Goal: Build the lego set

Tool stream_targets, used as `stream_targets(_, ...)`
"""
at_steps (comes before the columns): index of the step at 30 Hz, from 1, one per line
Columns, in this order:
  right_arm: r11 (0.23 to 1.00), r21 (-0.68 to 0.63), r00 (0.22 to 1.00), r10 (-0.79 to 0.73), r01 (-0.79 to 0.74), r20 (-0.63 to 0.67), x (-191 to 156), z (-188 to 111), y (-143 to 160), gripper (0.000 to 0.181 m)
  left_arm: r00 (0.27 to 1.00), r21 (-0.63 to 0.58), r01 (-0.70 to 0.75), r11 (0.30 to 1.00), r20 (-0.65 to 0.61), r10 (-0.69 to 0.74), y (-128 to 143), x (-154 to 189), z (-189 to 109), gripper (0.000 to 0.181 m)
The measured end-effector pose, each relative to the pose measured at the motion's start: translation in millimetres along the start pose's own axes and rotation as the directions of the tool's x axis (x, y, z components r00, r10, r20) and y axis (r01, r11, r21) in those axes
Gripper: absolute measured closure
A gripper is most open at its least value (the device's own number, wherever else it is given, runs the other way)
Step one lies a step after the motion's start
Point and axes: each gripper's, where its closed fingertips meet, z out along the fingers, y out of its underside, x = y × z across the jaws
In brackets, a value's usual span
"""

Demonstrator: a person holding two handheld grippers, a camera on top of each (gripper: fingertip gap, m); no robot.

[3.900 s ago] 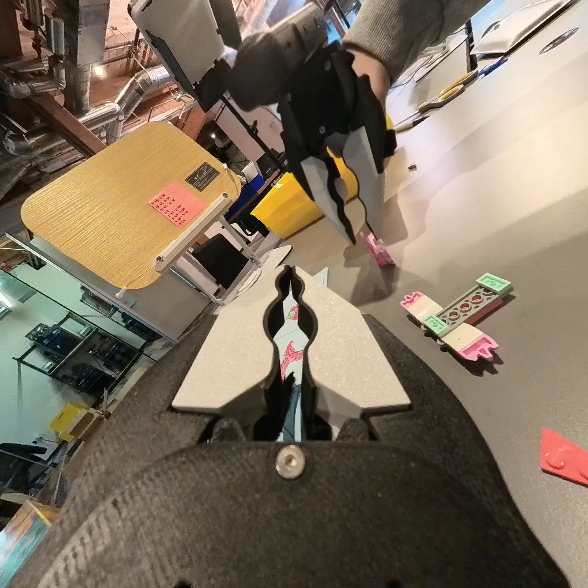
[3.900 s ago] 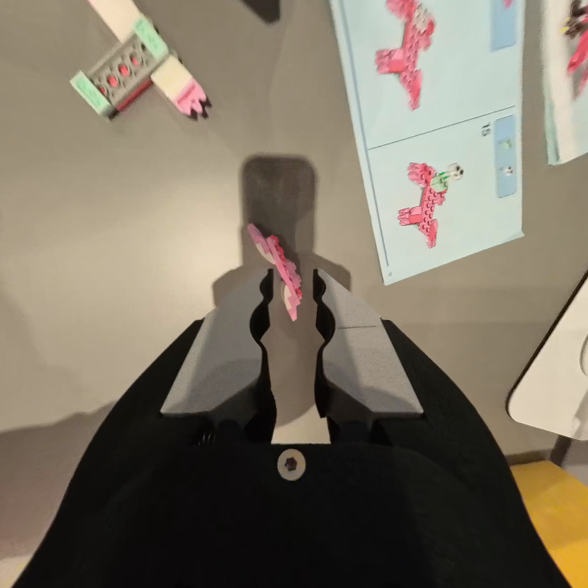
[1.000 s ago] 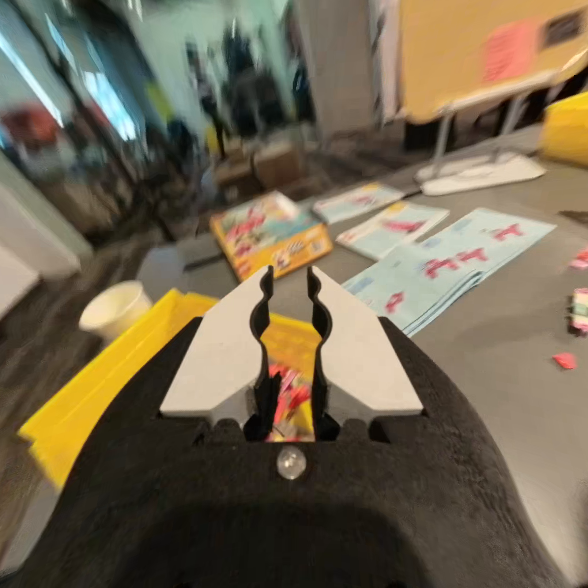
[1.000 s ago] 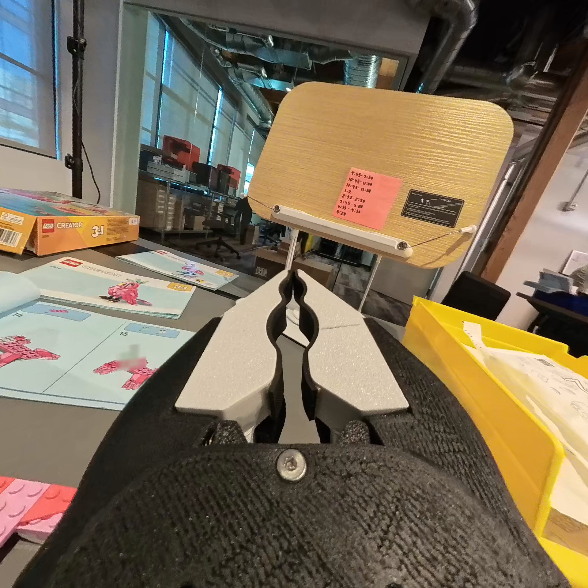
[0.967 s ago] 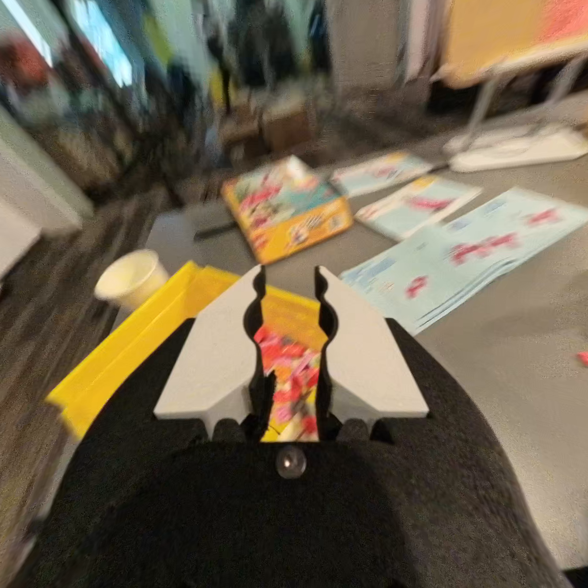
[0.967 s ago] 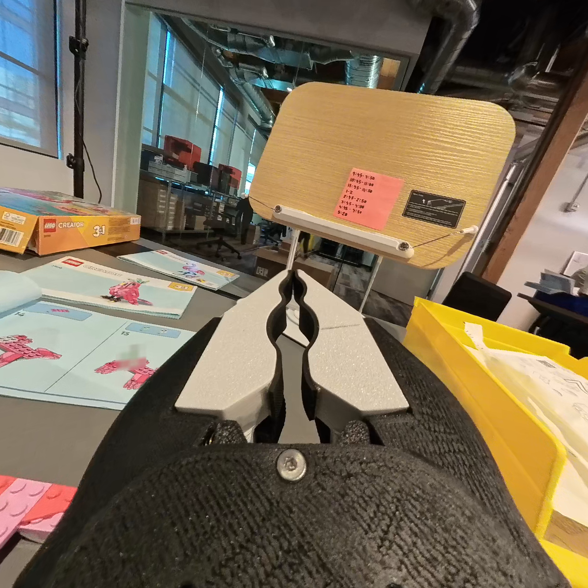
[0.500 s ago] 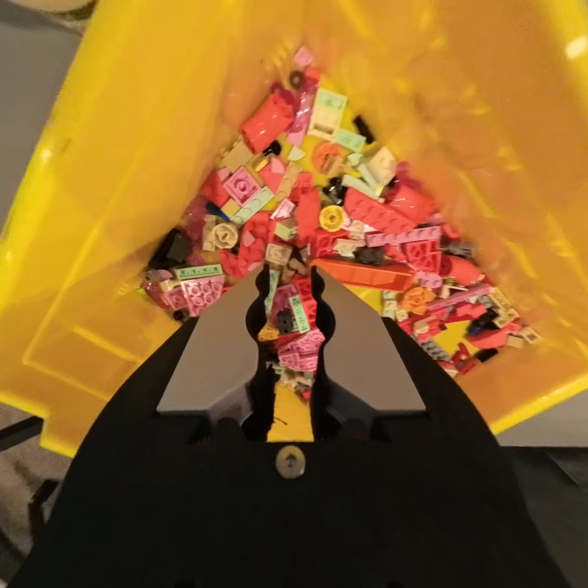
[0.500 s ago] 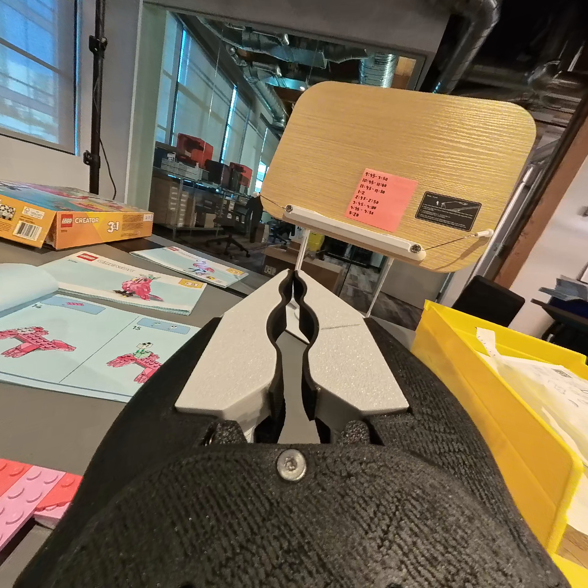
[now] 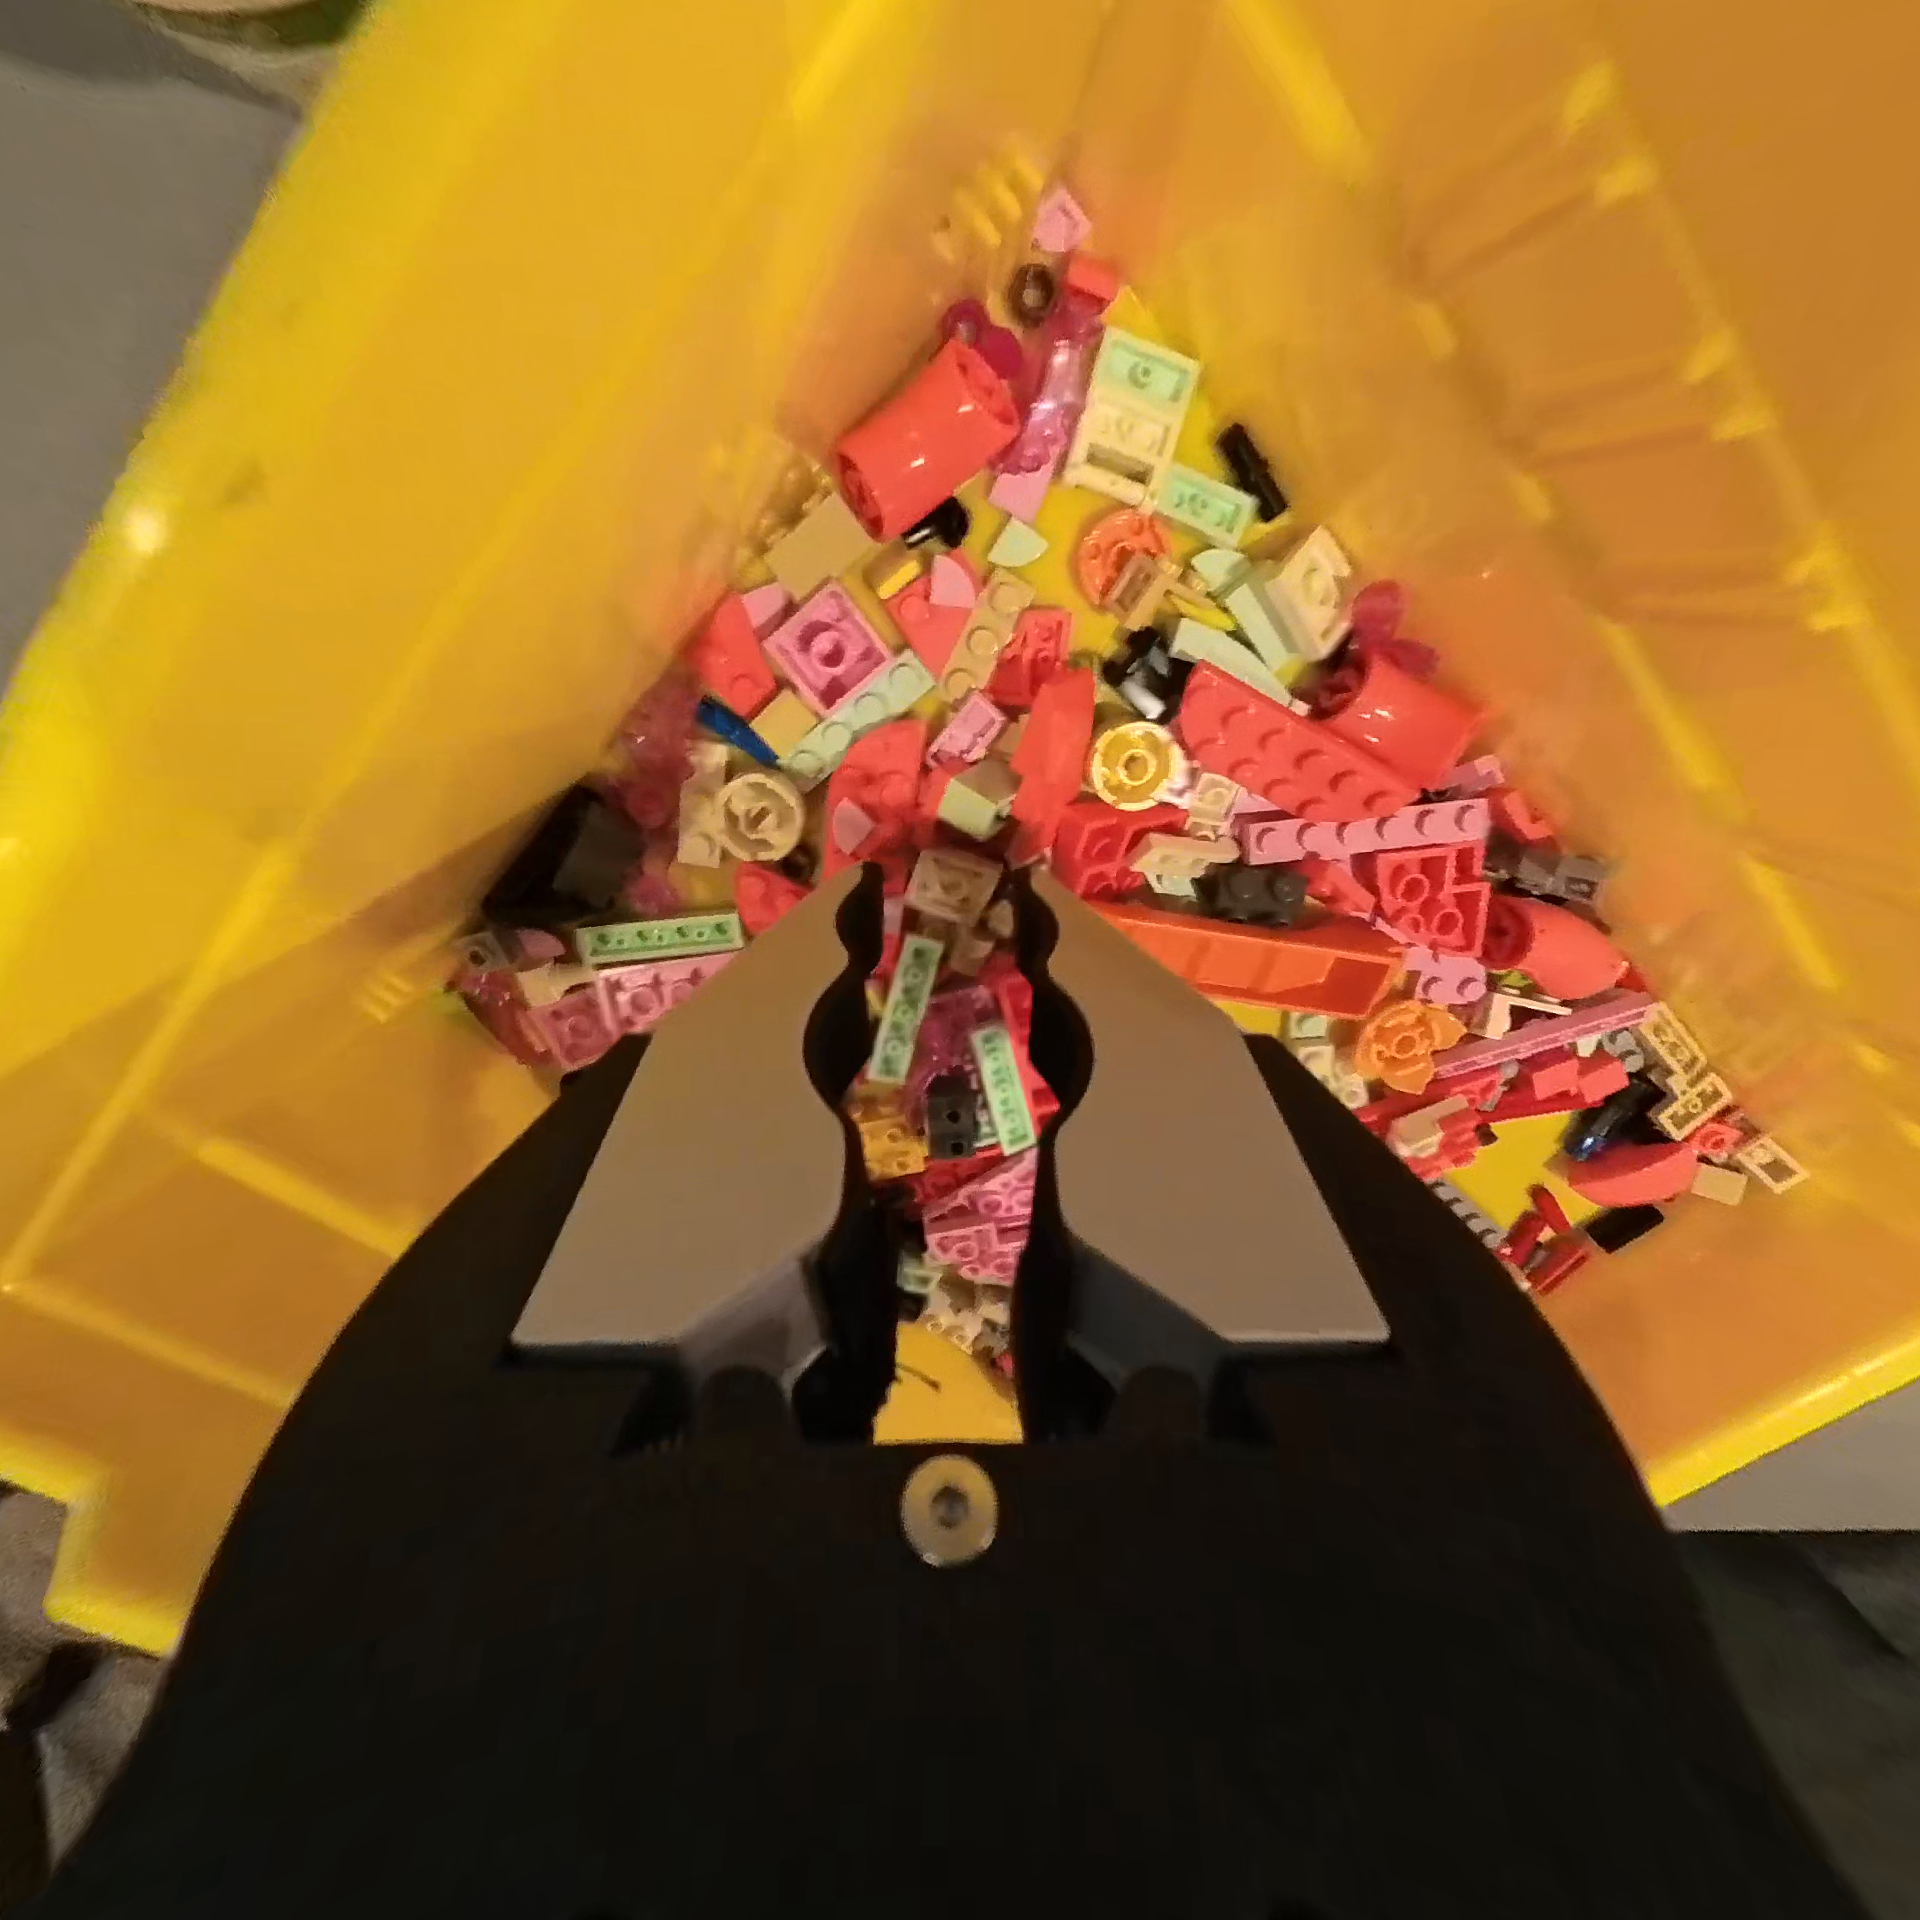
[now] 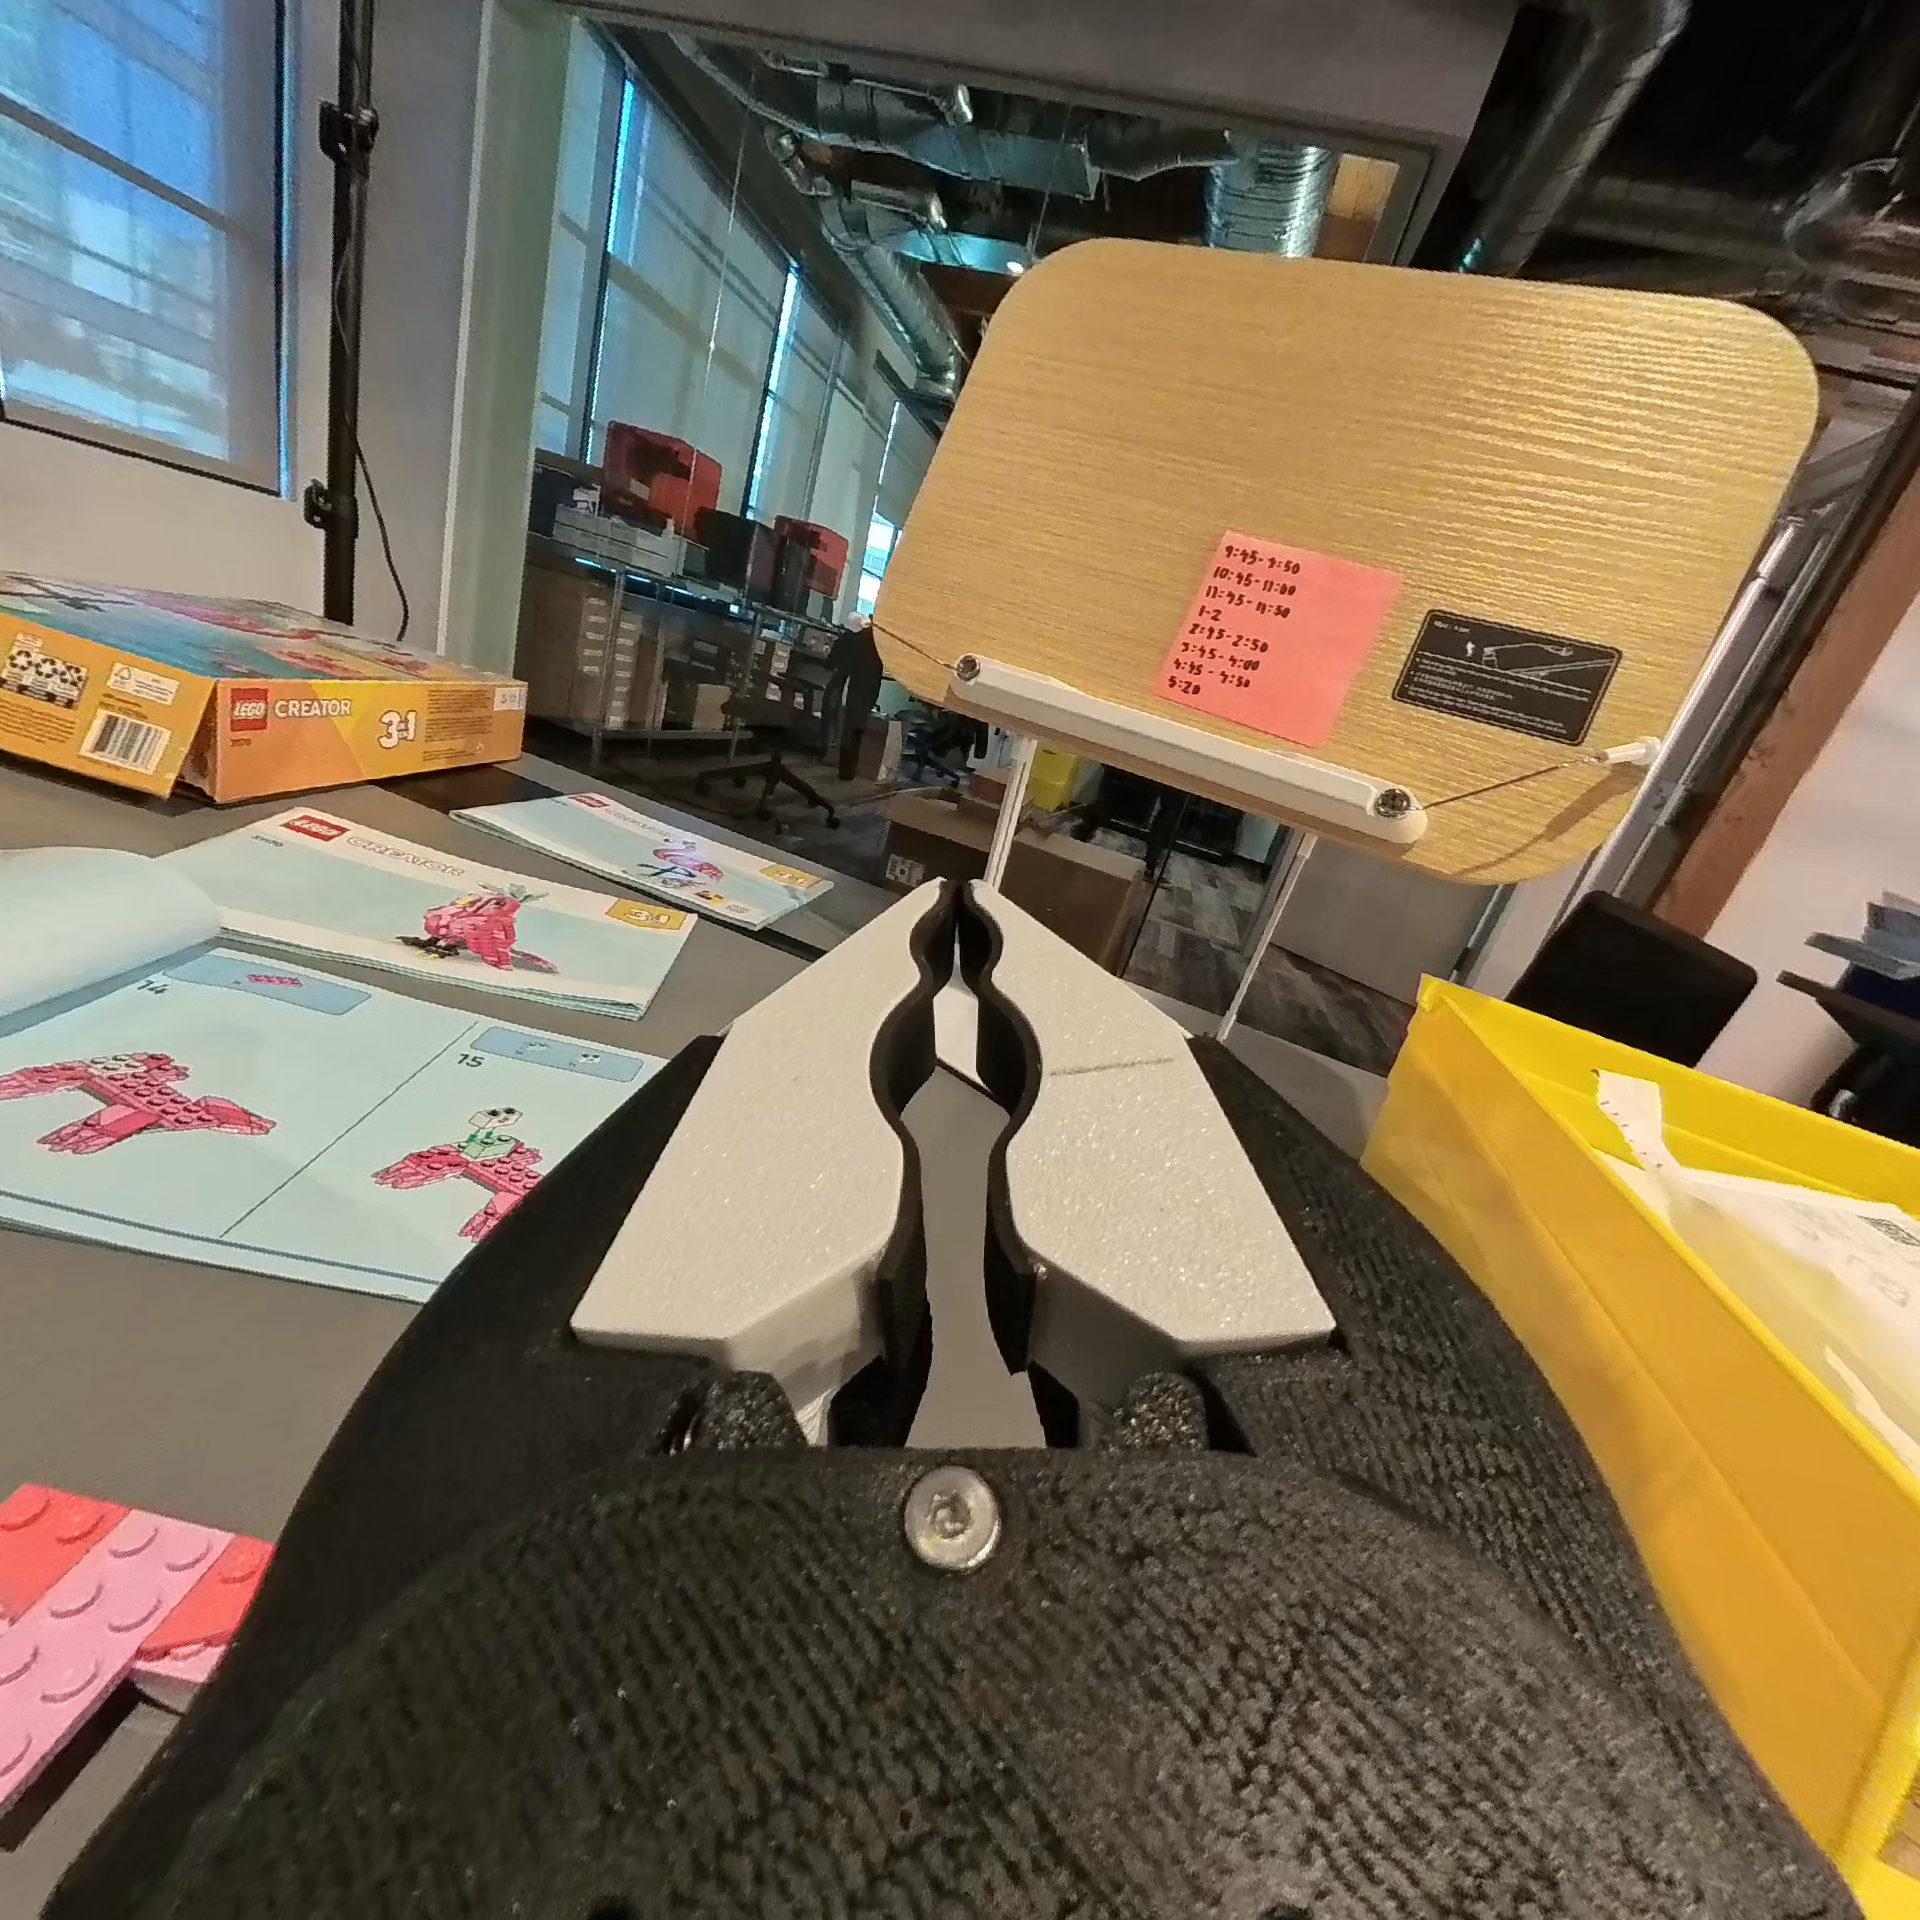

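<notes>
L tool (image 9: 948, 883) is pointed straight down into a yellow bin (image 9: 436, 436), jaws apart w/ a clear gap, nothing gripped. The tips are seen just over the brick pile (image 9: 1091, 727) at the bin's bottom; contact w/ the pile can't be told. A tan plate (image 9: 951, 881) is framed right between the tips, and a couple of mint strips (image 9: 902, 1006) are seen further back in the gap. Pile is mostly red, pink, mint & tan bits, w/ a red cylinder (image 9: 925, 442) near the far corner and a long orange piece (image 9: 1236, 961) just right of the tips.

R tool (image 10: 956, 896) is held low over the grey table (image 10: 208, 1382), roughly level, tips nearly closed w/ only a thin slit left, nothing held. An open manual (image 10: 291, 1122) is laid out to its left, w/ two closed booklets (image 10: 436, 925) beyond it and the set box (image 10: 260, 707) at the far left edge. A pink & red plate stack (image 10: 94, 1631) is seen at bottom left, on the table, near the tool body. A wooden board on a stand (image 10: 1340, 499) w/ a pink sticky note (image 10: 1273, 649) is straight ahead. A 2nd yellow bin (image 10: 1621, 1351) w/ papers in it sits at right.
</notes>
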Motion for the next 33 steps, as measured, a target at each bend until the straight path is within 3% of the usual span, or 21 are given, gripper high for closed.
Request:
stream_targets(4,1.000,-0.003,1.000,-0.001,0.001,0.007,-2,0,0,0.181,0.996,0.039,-0.088,0.995,-0.007,0.088,-3,13,-4,0.169)
stream_targets(7,1.000,-0.007,1.000,0.006,-0.006,0.009,-2,1,1,0.181,0.998,-0.005,-0.061,0.998,-0.035,0.061,3,17,-2,0.169)
stream_targets(11,1.000,-0.007,1.000,0.009,-0.009,0.011,-2,1,1,0.181,0.999,-0.017,-0.029,0.999,0.018,0.029,3,4,2,0.166)
stream_targets(24,1.000,-0.012,1.000,0.028,-0.028,0.013,0,0,3,0.181,1.000,0.012,-0.008,1.000,-0.013,0.008,6,3,-1,0.166)
stream_targets(27,1.000,-0.003,0.999,0.030,-0.030,0.013,-1,0,1,0.181,0.998,0.138,-0.028,0.990,-0.047,0.035,-3,19,-26,0.167)
stream_targets(29,1.000,0.012,0.999,0.024,-0.025,0.038,-6,1,-4,0.181,0.991,0.293,-0.067,0.954,-0.088,0.097,-13,48,-60,0.167)
stream_targets(31,0.998,0.048,0.993,0.032,-0.038,0.115,-20,0,-18,0.181,0.967,0.485,-0.114,0.867,-0.147,0.210,-19,92,-104,0.167)
stream_targets(33,0.991,0.085,0.960,0.076,-0.102,0.271,-46,-4,-39,0.174,0.880,0.680,-0.127,0.722,-0.258,0.398,-16,155,-151,0.167)
